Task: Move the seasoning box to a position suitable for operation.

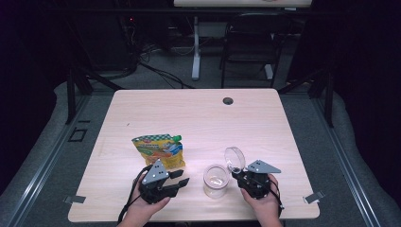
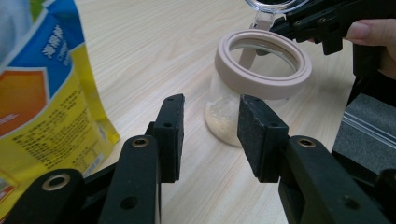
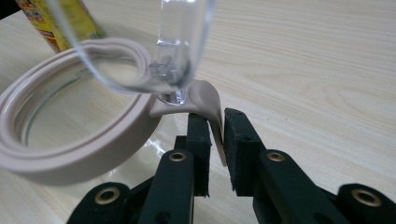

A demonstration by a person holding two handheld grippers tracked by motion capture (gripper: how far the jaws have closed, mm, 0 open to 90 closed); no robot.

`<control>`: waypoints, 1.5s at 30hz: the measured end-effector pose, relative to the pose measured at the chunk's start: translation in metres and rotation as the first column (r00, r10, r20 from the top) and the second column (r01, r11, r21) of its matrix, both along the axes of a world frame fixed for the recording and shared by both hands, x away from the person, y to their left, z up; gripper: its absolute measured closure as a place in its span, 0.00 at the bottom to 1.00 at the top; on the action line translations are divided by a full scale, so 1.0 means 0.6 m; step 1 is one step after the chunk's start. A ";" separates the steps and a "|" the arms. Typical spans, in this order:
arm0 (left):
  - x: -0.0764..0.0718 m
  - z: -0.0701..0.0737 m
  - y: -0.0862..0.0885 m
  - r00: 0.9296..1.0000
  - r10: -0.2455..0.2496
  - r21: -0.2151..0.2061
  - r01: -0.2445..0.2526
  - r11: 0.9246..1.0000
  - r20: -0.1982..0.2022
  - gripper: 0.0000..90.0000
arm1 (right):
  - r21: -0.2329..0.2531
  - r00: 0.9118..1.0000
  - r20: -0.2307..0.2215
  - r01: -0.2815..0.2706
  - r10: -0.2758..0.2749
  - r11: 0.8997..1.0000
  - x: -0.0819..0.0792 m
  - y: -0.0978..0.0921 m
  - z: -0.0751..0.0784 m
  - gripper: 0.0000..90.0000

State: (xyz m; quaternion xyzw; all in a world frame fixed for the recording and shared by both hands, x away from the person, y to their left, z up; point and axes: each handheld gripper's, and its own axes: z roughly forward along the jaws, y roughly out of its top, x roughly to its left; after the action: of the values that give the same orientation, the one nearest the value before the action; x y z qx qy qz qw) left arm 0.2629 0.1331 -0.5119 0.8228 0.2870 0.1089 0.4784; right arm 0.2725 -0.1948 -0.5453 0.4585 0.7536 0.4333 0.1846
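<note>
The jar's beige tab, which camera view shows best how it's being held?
The right gripper view: the beige tab is pinched between the right gripper jaws beside the jar rim. The left gripper view shows that grip from afar; in the high view the tab is too small to tell.

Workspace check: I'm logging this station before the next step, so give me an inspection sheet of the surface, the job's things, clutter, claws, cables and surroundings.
Surface: light wood table, a round grommet hole near its far edge.
Job's things: clear jar with beige rim, upright, a little pale content at the bottom; hinged clear lid swung open; yellow-blue food pouch with green cap, lying flat.
Clutter: nothing seen.
Claws: left claw open, aimed at the jar; right claw shut on the jar's beige tab.
Cables: one trails from the left claw; more on the floor beyond.
Surroundings: dark room, chair and desk leg behind the table.
</note>
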 end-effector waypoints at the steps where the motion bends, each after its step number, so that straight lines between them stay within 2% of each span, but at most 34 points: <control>1: 0.000 0.000 0.000 1.000 0.000 0.000 0.000 1.000 0.000 0.69 | 0.003 1.000 0.003 -0.001 0.001 1.000 0.002 0.000 0.000 0.91; 6: -0.006 0.006 0.016 0.999 0.034 -0.001 -0.034 0.999 0.017 0.68 | -0.002 1.000 0.000 0.000 0.000 1.000 0.012 -0.004 0.003 0.93; 12: -0.011 0.010 0.039 0.997 0.078 -0.008 -0.078 0.997 0.020 0.68 | 0.029 1.000 -0.007 -0.016 0.016 0.999 0.032 -0.009 0.007 0.95; 14: -0.014 0.011 0.043 0.996 0.085 -0.013 -0.085 0.996 0.021 0.67 | 0.010 1.000 0.001 -0.029 0.029 1.000 0.039 -0.007 0.007 0.95; 17: -0.019 0.014 0.051 0.995 0.098 -0.003 -0.098 0.995 0.032 0.66 | 0.011 0.999 -0.006 -0.044 0.044 0.999 0.047 -0.006 0.008 0.95; 22: -0.026 0.021 0.074 0.988 0.144 -0.003 -0.144 0.990 0.052 0.66 | 0.046 0.998 -0.024 -0.052 0.053 0.998 0.060 -0.005 0.007 0.95; 24: -0.026 0.022 0.079 0.987 0.153 -0.005 -0.153 0.988 0.056 0.66 | 0.047 0.998 -0.036 -0.052 0.053 0.998 0.063 -0.004 0.008 0.95; 35: -0.018 0.040 0.141 0.964 0.260 -0.054 -0.257 0.965 0.056 0.62 | 0.070 0.997 -0.059 -0.048 0.052 0.996 0.069 -0.004 0.008 0.94; 37: -0.012 0.041 0.159 0.956 0.287 -0.062 -0.284 0.957 0.056 0.62 | 0.066 0.996 -0.065 -0.048 0.053 0.997 0.070 -0.006 0.008 0.92; 38: -0.012 0.041 0.159 0.956 0.287 -0.062 -0.284 0.957 0.056 0.62 | 0.066 0.996 -0.065 -0.048 0.053 0.997 0.070 -0.006 0.008 0.92; 43: -0.002 0.043 0.188 0.942 0.332 -0.065 -0.329 0.942 0.054 0.62 | 0.070 0.997 -0.060 -0.033 0.037 0.997 0.068 -0.007 0.007 0.90; 45: 0.003 0.043 0.197 0.938 0.343 -0.073 -0.339 0.938 0.050 0.61 | 0.079 0.998 -0.057 -0.031 0.035 0.996 0.067 -0.008 0.007 0.89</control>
State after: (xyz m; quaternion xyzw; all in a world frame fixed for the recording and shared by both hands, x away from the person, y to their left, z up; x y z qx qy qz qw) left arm 0.2647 0.2516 -0.4859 0.7413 0.4135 0.2067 0.4866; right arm 0.3125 -0.1997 -0.5412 0.4653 0.7486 0.4519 0.1375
